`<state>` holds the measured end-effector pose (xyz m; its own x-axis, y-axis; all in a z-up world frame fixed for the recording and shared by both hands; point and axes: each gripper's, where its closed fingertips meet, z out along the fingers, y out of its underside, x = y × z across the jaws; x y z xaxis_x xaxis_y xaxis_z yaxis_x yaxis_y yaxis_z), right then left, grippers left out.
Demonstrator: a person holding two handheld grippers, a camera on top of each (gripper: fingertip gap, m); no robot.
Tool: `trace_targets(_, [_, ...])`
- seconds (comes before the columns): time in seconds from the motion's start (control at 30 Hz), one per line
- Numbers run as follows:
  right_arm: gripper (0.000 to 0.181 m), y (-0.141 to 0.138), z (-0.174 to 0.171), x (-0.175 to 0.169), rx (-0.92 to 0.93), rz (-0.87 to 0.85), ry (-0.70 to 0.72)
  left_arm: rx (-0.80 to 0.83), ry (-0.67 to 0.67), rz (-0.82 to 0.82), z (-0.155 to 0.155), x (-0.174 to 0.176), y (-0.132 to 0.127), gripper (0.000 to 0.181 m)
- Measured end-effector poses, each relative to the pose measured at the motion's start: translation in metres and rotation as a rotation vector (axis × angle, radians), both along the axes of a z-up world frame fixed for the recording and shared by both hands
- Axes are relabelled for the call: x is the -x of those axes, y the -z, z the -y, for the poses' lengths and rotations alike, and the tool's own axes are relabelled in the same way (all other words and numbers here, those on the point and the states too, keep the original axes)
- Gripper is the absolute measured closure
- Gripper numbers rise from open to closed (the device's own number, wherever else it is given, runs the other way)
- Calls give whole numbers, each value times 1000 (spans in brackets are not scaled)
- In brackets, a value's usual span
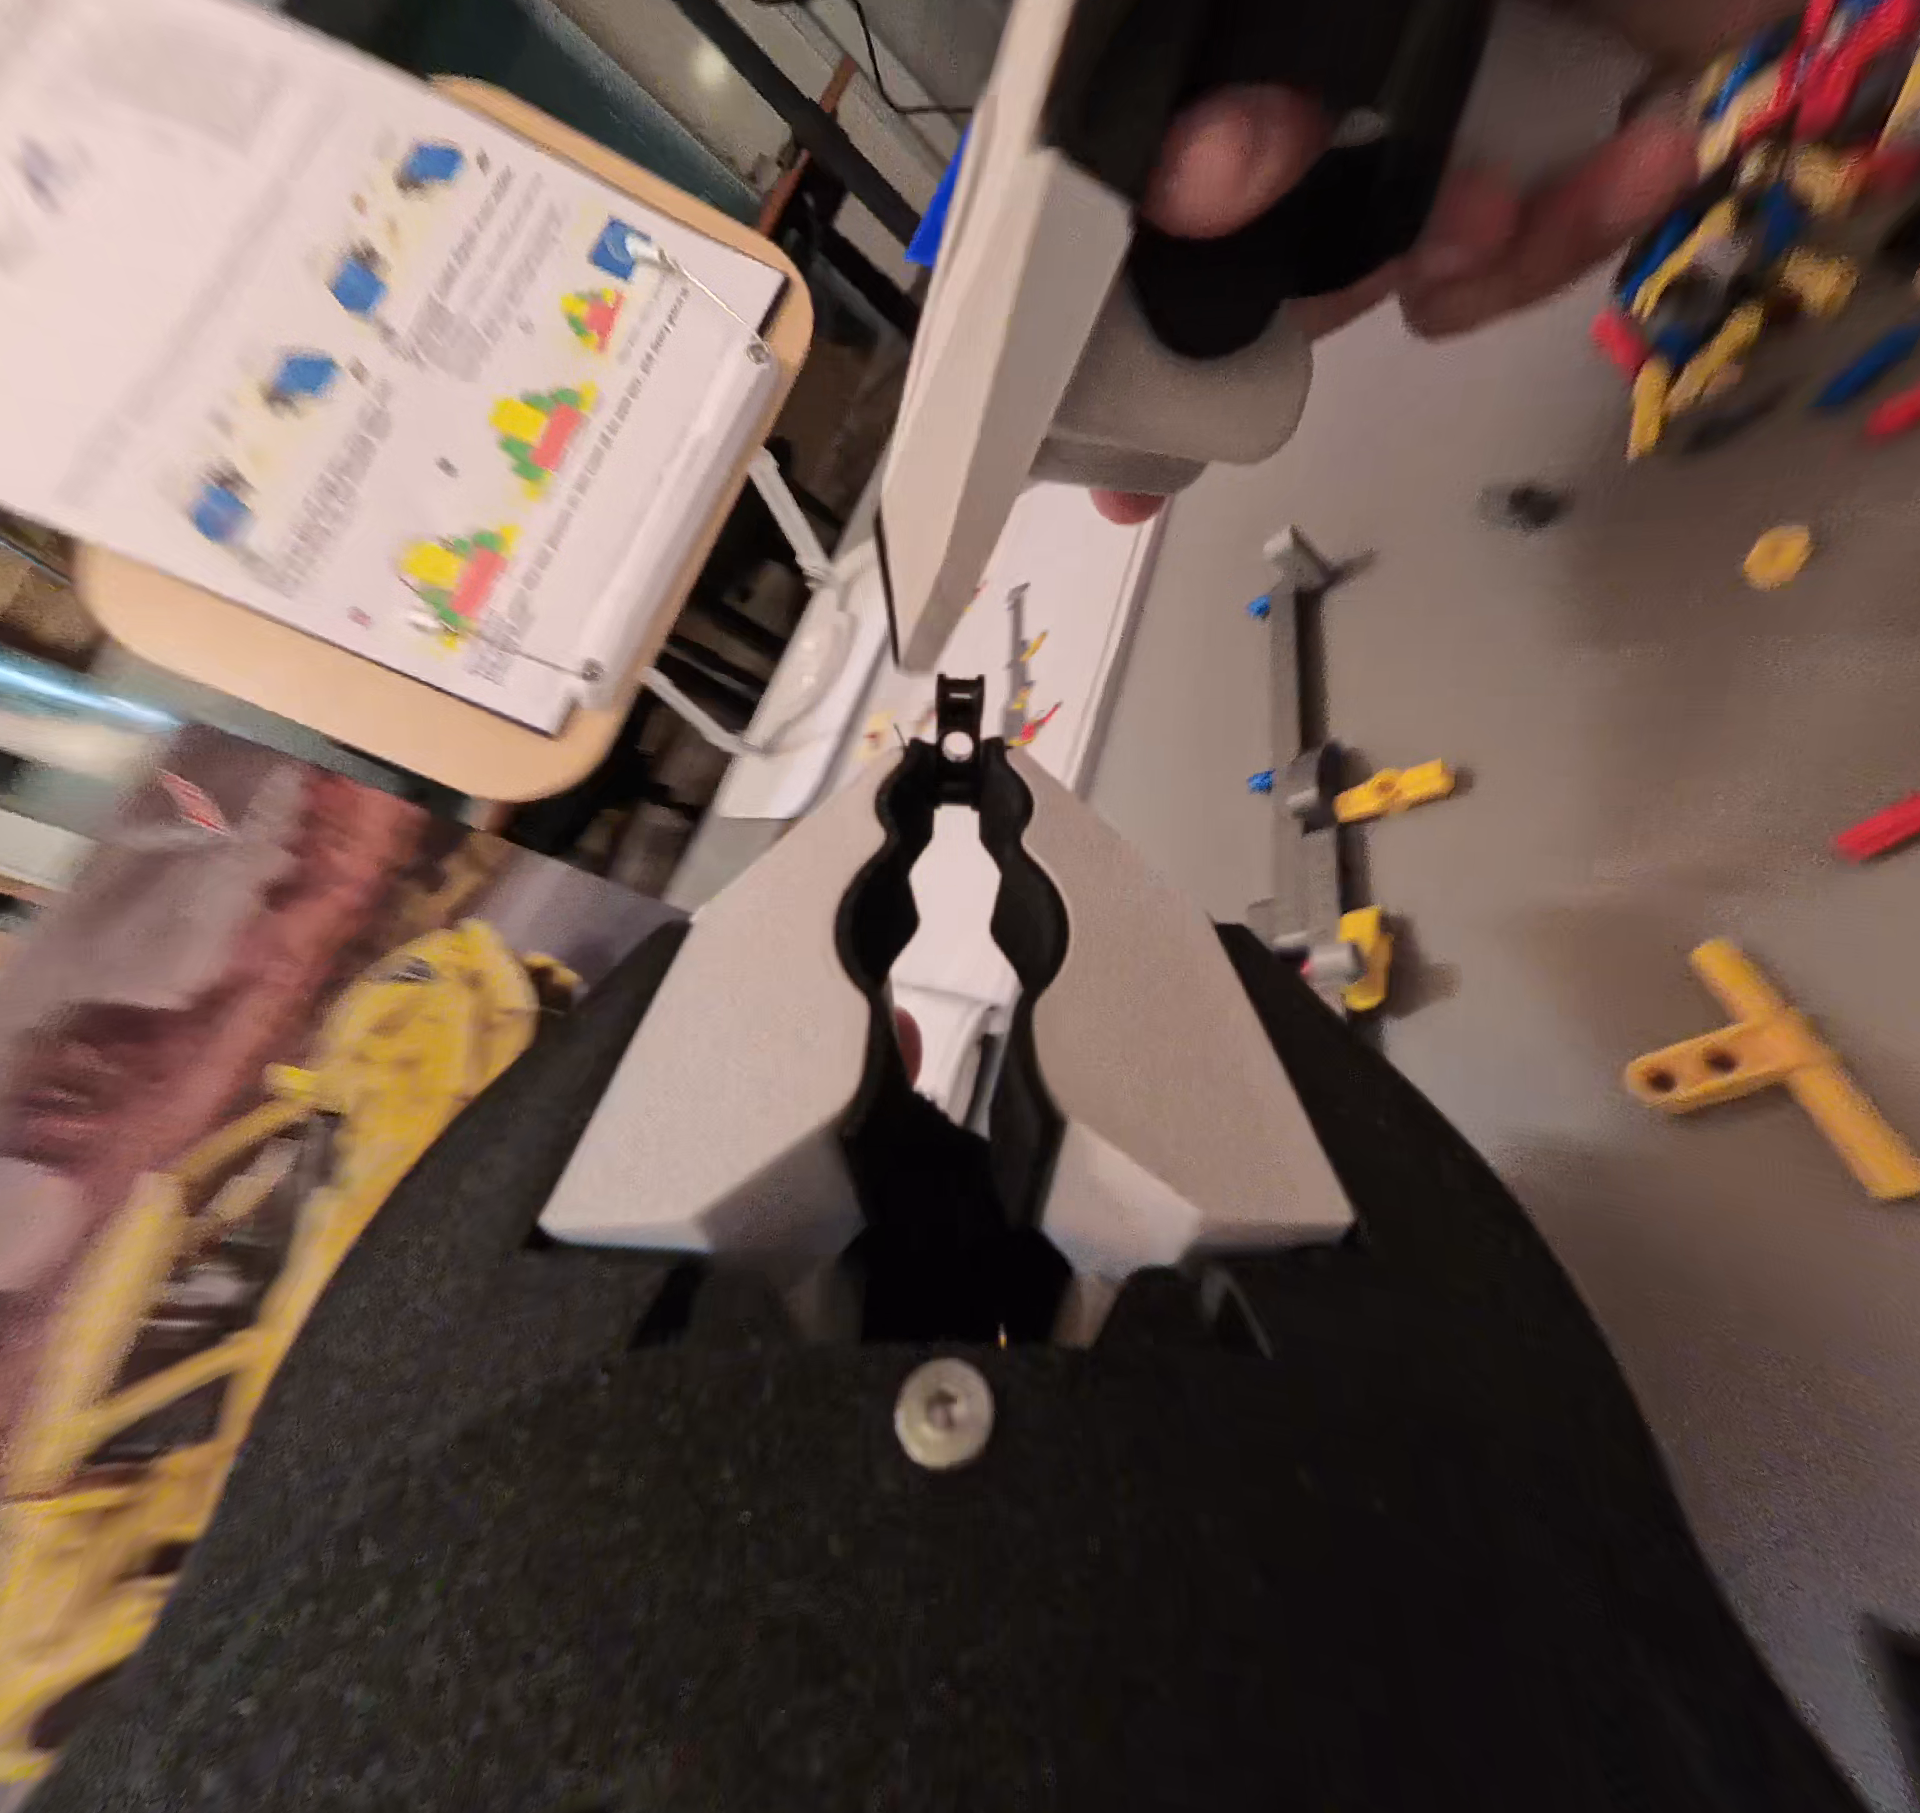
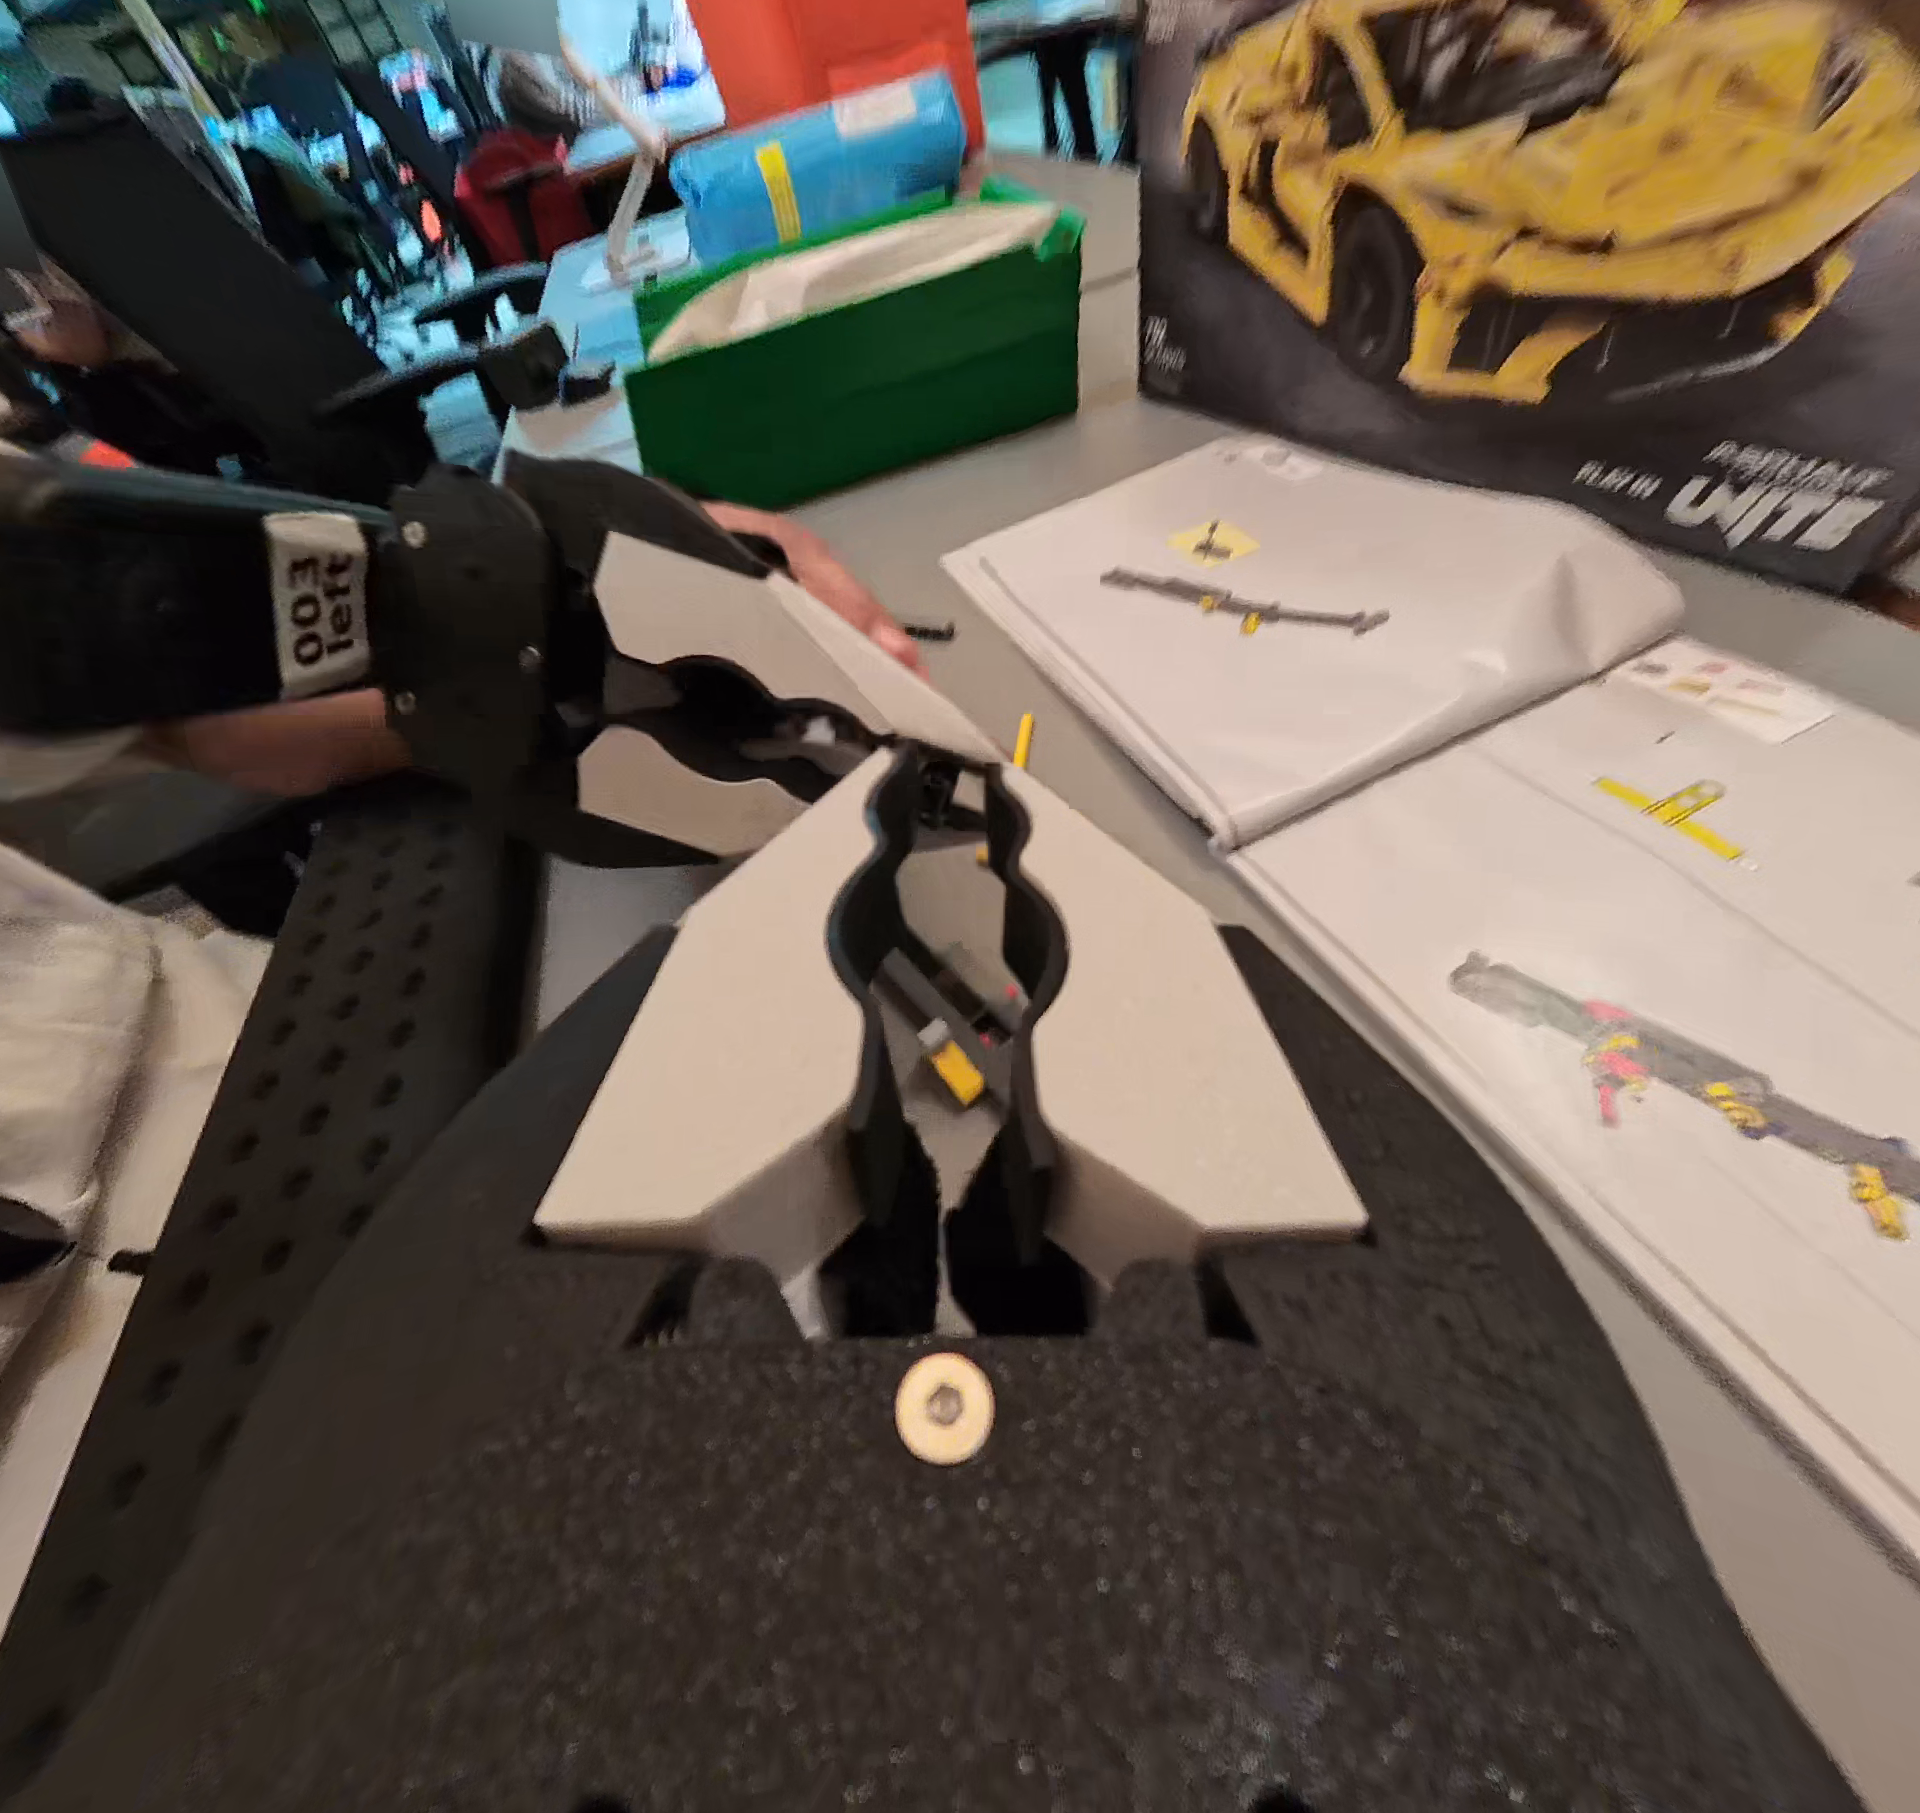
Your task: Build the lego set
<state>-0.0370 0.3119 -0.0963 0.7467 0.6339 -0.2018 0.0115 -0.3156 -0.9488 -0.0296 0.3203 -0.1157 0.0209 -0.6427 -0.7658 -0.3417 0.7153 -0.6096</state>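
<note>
Black speckled housing fills the lower half of both wrist views, with grey fingers running forward from it. At the tips of the left gripper [image 1: 957, 750] a small black lego connector [image 1: 957, 724] with a round hole is pinched — the jaws are closed on it, tips nearly together. Just above it, the right gripper [image 1: 914, 620] comes in from the top, held in a person's hand [image 1: 1299, 174]. In the right wrist view, the right gripper [image 2: 940, 776] has its tips drawn close around a small black piece, where the left gripper [image 2: 935, 740] meets it; whether those jaws actually grip it cannot be told. Beyond lie an open instruction booklet [image 2: 1351, 672] on the grey table [image 1: 1558, 724], a grey lego beam assembly [image 1: 1299, 776] with yellow parts, a loose yellow T-shaped piece [image 1: 1766, 1067], and the set's box [image 2: 1507, 205] showing a yellow car.
</note>
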Motion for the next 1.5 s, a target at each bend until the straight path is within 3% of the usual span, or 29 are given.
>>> trace_targets(0.13, [166, -10, -2, -17, -82, 6, 55, 368, 13, 16, -5, 0, 1, 174])
trace_targets(0.23, [160, -1, -5, -6, -12, -11, 37, 477, -17, 31, -13, 0, 1, 175])
trace_targets(0.33, [160, 6, -15, -5, 23, 1, 87, 416, -42, 9, -16, 0, 5, 175])
trace_targets(0.8, [175, 10, -9, 2, 83, -17, 41, 176, -1, 14, 1, -2, 0, 170])
trace_targets(0.97, [175, 15, -8, 3, 108, -9, 37, 201, 23, 47, 5, -1, -8, 163])
trace_targets(1.03, [175, 14, -9, 3, 114, -24, 43, 224, 25, 35, 5, -1, -6, 173])
trace_targets(1.5, [175, 17, -9, 3, 132, -19, 48, 142, 2, 2, 2, -2, 1, 174])
